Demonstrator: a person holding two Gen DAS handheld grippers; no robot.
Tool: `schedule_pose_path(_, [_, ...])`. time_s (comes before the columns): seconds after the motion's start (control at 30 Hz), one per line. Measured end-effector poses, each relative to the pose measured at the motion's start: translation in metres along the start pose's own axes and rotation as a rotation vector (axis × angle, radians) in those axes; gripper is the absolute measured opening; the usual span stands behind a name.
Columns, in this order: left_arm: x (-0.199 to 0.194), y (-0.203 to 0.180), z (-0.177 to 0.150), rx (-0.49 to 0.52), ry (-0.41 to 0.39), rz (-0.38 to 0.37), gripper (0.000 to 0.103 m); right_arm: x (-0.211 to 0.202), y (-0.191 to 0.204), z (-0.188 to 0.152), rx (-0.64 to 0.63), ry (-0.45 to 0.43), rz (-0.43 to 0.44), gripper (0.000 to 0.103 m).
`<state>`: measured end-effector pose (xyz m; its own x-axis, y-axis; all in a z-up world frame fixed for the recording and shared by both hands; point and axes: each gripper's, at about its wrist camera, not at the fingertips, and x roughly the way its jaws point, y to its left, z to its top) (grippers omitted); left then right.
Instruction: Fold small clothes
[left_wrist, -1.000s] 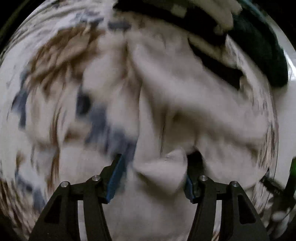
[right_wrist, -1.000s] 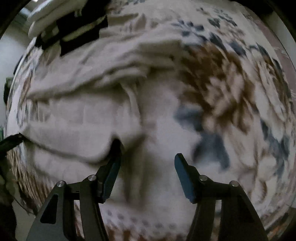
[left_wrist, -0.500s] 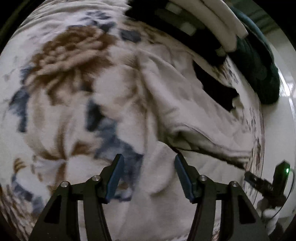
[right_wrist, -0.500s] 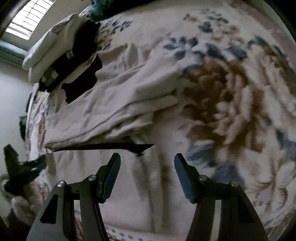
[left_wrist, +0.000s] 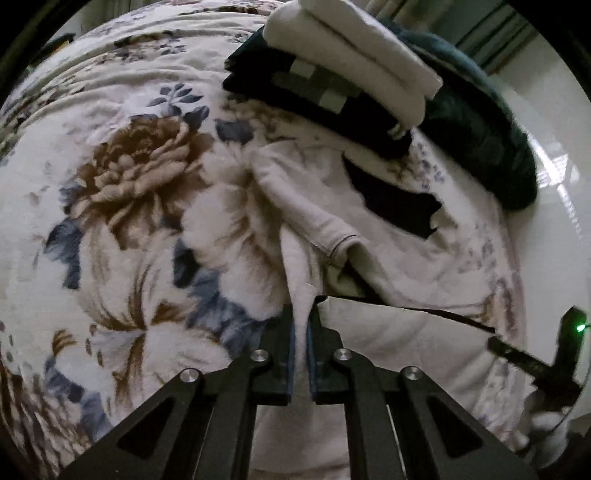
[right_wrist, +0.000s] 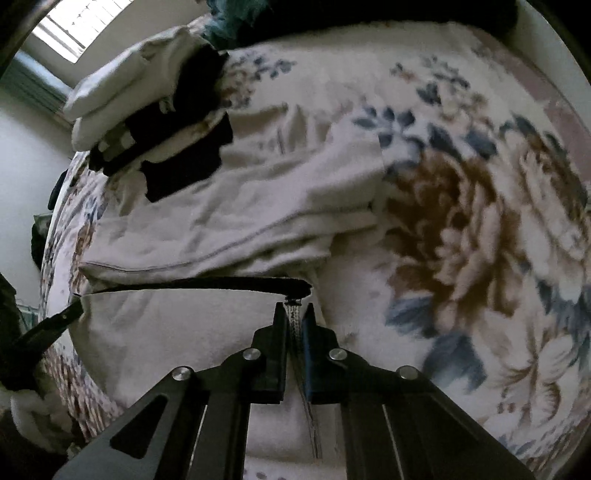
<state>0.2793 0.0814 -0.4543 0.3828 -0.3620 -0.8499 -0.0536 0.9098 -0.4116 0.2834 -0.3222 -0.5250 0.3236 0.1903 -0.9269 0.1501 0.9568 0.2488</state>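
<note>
A cream garment (left_wrist: 388, 343) with a dark waistband edge lies on a floral blanket (left_wrist: 122, 206). My left gripper (left_wrist: 300, 325) is shut on a corner of its near edge. In the right wrist view the same cream garment (right_wrist: 221, 229) stretches leftward, with its dark edge running across. My right gripper (right_wrist: 294, 314) is shut on the other corner of that edge. The other gripper shows as a dark shape at the right edge of the left view (left_wrist: 554, 365) and at the left edge of the right view (right_wrist: 40, 332).
A stack of folded clothes, white on black (left_wrist: 340, 70), sits at the back of the bed; it also shows in the right wrist view (right_wrist: 144, 110). A black piece (left_wrist: 395, 203) lies on the cream garment. A dark green blanket (left_wrist: 487, 129) lies by the wall.
Both grippers were open half a second ago and have closed on the garment's near edge. The views have pulled back and steadied; the edge is now stretched between them.
</note>
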Motion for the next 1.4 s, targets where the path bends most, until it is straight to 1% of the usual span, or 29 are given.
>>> schedule_pose_path(0.07, [-0.001, -0.002, 0.003, 0.008, -0.004, -0.005, 0.004, 0.0, 0.002, 0.004, -0.012, 0.009, -0.008, 0.007])
schedule_pose_path(0.13, [0.003, -0.004, 0.003, 0.028, -0.003, 0.012, 0.004, 0.001, 0.001, 0.006, -0.02, 0.016, -0.021, 0.007])
schedule_pose_path(0.2, [0.012, -0.001, 0.004, 0.018, 0.007, 0.011, 0.004, 0.002, -0.003, 0.007, -0.003, 0.009, -0.029, 0.007])
schedule_pose_path(0.23, [0.022, 0.002, 0.005, 0.011, 0.037, 0.009, 0.007, 0.002, -0.006, 0.008, 0.009, 0.0, -0.04, 0.007])
schedule_pose_path(0.3, [0.044, 0.008, 0.006, -0.009, 0.103, 0.043, 0.009, 0.008, -0.008, 0.008, 0.01, 0.011, -0.06, 0.007])
schedule_pose_path(0.37, [0.057, 0.02, 0.006, -0.048, 0.156, 0.07, 0.01, 0.025, -0.014, 0.009, 0.044, 0.093, -0.069, 0.007])
schedule_pose_path(0.4, [0.059, 0.027, 0.006, -0.078, 0.177, 0.077, 0.018, 0.03, -0.018, 0.009, 0.075, 0.11, -0.068, 0.007])
schedule_pose_path(0.43, [0.053, 0.033, 0.007, -0.105, 0.171, 0.067, 0.021, 0.032, -0.023, 0.009, 0.113, 0.12, -0.055, 0.011])
schedule_pose_path(0.5, [0.038, 0.037, 0.013, -0.131, 0.145, 0.066, 0.023, 0.028, -0.028, 0.012, 0.148, 0.133, -0.062, 0.024])
schedule_pose_path(0.53, [0.028, 0.037, 0.021, -0.134, 0.122, 0.063, 0.026, 0.02, -0.028, 0.016, 0.157, 0.115, -0.05, 0.027])
schedule_pose_path(0.57, [0.023, 0.036, 0.027, -0.126, 0.112, 0.061, 0.029, 0.012, -0.027, 0.021, 0.16, 0.097, -0.04, 0.034])
schedule_pose_path(0.6, [0.018, 0.03, 0.04, -0.097, 0.098, 0.06, 0.042, 0.005, -0.026, 0.026, 0.159, 0.082, -0.032, 0.041])
schedule_pose_path(0.63, [0.017, 0.024, 0.051, -0.065, 0.088, 0.06, 0.057, -0.003, -0.022, 0.037, 0.154, 0.065, -0.021, 0.045])
schedule_pose_path(0.67, [0.018, 0.015, 0.064, -0.035, 0.076, 0.06, 0.061, -0.007, -0.019, 0.047, 0.152, 0.055, -0.01, 0.048])
schedule_pose_path(0.73, [0.028, -0.004, 0.094, 0.016, 0.059, 0.051, 0.062, -0.006, -0.01, 0.075, 0.164, 0.046, 0.012, 0.048])
schedule_pose_path(0.77, [0.038, -0.014, 0.11, 0.023, 0.079, 0.049, 0.062, -0.001, -0.007, 0.088, 0.186, 0.055, 0.012, 0.048])
schedule_pose_path(0.8, [0.052, -0.016, 0.124, -0.01, 0.108, 0.02, 0.062, 0.005, -0.005, 0.101, 0.224, 0.07, 0.016, 0.048])
schedule_pose_path(0.83, [0.063, -0.018, 0.134, -0.054, 0.134, -0.016, 0.062, 0.016, -0.003, 0.12, 0.297, 0.092, 0.036, 0.048])
schedule_pose_path(0.87, [0.079, -0.021, 0.146, -0.12, 0.171, -0.065, 0.062, 0.026, 0.0, 0.131, 0.344, 0.104, 0.056, 0.048])
schedule_pose_path(0.9, [0.093, -0.023, 0.154, -0.165, 0.197, -0.089, 0.062, 0.036, 0.002, 0.142, 0.39, 0.113, 0.078, 0.048])
schedule_pose_path(0.97, [0.117, -0.026, 0.166, -0.253, 0.23, -0.092, 0.062, 0.06, 0.011, 0.166, 0.466, 0.132, 0.081, 0.048])
schedule_pose_path(1.0, [0.134, -0.023, 0.173, -0.327, 0.254, -0.095, 0.062, 0.071, 0.016, 0.174, 0.492, 0.136, 0.077, 0.048])
schedule_pose_path(1.03, [0.141, -0.021, 0.175, -0.363, 0.265, -0.087, 0.062, 0.081, 0.021, 0.184, 0.525, 0.129, 0.063, 0.048])
schedule_pose_path(1.07, [0.153, -0.016, 0.179, -0.435, 0.282, -0.066, 0.062, 0.087, 0.023, 0.19, 0.548, 0.125, 0.056, 0.048])
schedule_pose_path(1.2, [0.174, -0.001, 0.187, -0.562, 0.288, -0.004, 0.062, 0.111, 0.027, 0.209, 0.615, 0.137, -0.002, 0.048])
schedule_pose_path(1.27, [0.182, -0.001, 0.189, -0.55, 0.304, 0.027, 0.062, 0.119, 0.026, 0.213, 0.646, 0.147, -0.009, 0.048])
schedule_pose_path(1.3, [0.186, -0.003, 0.19, -0.536, 0.308, 0.047, 0.06, 0.123, 0.026, 0.215, 0.652, 0.153, -0.02, 0.048])
schedule_pose_path(1.33, [0.187, -0.005, 0.19, -0.519, 0.3, 0.061, 0.06, 0.126, 0.026, 0.216, 0.659, 0.155, -0.034, 0.048])
schedule_pose_path(1.4, [0.186, -0.015, 0.188, -0.441, 0.281, 0.094, 0.059, 0.133, 0.025, 0.216, 0.667, 0.168, -0.059, 0.048])
